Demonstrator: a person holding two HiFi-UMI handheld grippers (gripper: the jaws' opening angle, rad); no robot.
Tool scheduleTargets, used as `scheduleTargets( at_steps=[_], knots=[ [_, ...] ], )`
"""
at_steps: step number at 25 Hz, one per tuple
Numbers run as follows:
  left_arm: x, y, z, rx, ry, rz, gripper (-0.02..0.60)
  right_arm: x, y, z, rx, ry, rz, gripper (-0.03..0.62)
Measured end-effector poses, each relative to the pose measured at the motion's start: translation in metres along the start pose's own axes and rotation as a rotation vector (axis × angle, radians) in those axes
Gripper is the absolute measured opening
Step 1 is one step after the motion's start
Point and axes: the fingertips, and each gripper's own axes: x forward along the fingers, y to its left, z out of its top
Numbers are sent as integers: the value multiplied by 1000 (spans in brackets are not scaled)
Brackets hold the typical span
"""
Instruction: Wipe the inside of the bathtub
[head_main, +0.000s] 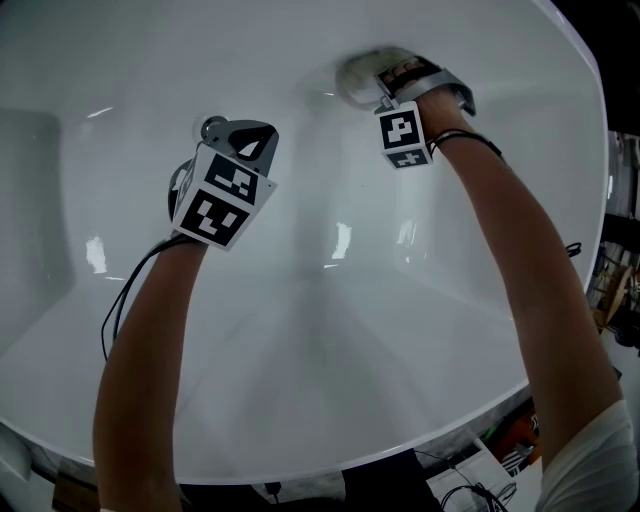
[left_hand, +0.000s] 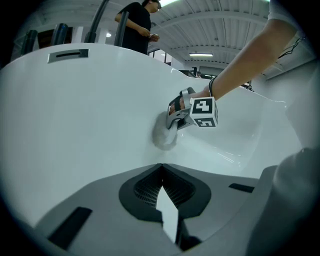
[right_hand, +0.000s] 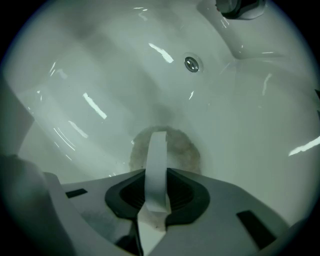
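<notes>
White bathtub (head_main: 300, 380), right gripper (head_main: 383, 80) pinching grey cloth (head_main: 352, 72) against it — left gripper (left_hand: 160, 167), jaws pressed together

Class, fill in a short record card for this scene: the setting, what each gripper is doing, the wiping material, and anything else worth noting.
setting: inside of a white bathtub
left side: left gripper, jaws together, nothing between them
right side: right gripper, shut on a pale cloth
cloth contact: pressed against the tub wall
fitting: round metal fitting on the tub surface beyond the cloth
background: a person standing beyond the tub rim
</notes>
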Motion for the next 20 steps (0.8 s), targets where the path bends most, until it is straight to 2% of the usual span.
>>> scheduleTargets(
  at_steps=[8, 20],
  knots=[
    [13, -10, 1, 19, 0, -5, 11, 11, 29, -23, 25, 23, 29, 97],
    [36, -26, -10, 66, 48, -30, 11, 30, 85, -70, 68, 72, 100, 97]
  ],
)
